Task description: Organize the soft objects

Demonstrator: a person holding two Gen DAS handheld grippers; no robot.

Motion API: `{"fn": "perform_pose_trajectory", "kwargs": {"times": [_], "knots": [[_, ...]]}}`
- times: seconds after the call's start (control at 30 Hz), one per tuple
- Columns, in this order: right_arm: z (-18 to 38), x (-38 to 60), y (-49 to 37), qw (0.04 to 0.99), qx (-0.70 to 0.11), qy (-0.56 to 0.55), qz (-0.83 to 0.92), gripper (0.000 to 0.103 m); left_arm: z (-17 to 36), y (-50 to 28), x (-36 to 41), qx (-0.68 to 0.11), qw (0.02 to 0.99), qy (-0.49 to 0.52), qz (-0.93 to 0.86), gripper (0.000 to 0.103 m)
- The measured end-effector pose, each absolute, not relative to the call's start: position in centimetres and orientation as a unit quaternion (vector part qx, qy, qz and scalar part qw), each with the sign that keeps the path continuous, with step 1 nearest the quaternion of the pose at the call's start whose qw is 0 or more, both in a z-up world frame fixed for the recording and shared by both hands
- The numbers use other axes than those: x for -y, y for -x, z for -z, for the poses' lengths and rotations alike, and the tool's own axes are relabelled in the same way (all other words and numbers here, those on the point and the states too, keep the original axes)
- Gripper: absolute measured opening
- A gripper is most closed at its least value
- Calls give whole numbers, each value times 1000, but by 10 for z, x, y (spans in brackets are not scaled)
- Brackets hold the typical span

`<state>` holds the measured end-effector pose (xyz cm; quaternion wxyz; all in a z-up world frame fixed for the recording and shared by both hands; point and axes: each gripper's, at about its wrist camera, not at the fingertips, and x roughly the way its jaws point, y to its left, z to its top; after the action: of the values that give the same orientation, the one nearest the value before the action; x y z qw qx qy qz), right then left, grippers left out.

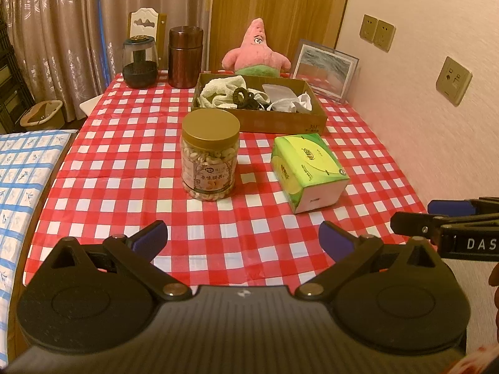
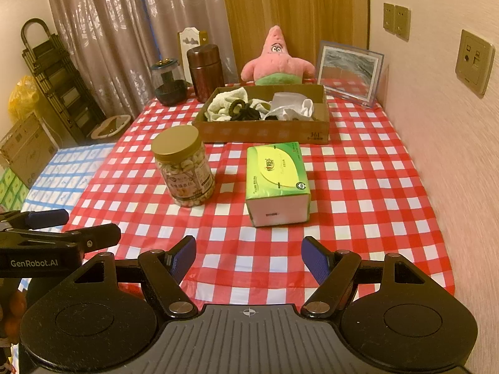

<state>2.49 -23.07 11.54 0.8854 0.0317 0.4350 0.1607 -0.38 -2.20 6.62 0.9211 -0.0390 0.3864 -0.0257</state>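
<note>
Both grippers hover over the near edge of the table (image 1: 124, 162), which wears a red-and-white checked cloth. The left gripper (image 1: 243, 240) has its blue-padded fingers spread wide with nothing between them, and the right gripper (image 2: 248, 257) is likewise wide open and empty. The soft things lie well apart from both sets of fingers, toward the table's far edge: a shallow cardboard box (image 1: 280, 121) holds a cream towel (image 1: 218, 88), dark hair ties (image 1: 246, 96) and some white cloth (image 1: 299, 101), and a pink plush starfish (image 1: 257, 51) sits upright just behind the box at the far edge. Between the fingers and the box stand a jar of nuts (image 1: 210, 155) and, to its right, a green tissue pack (image 1: 307, 171). A picture frame (image 1: 324, 70) leans at the far right corner.
</note>
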Motion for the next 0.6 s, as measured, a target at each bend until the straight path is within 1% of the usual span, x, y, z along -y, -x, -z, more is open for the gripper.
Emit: {"fn": "perform_pose_trajectory", "kwargs": {"times": [0.6], "knots": [[-115,230,-24,886,-434,-31,-161,74,-66,4,22,-386,921,40,26,102]]}}
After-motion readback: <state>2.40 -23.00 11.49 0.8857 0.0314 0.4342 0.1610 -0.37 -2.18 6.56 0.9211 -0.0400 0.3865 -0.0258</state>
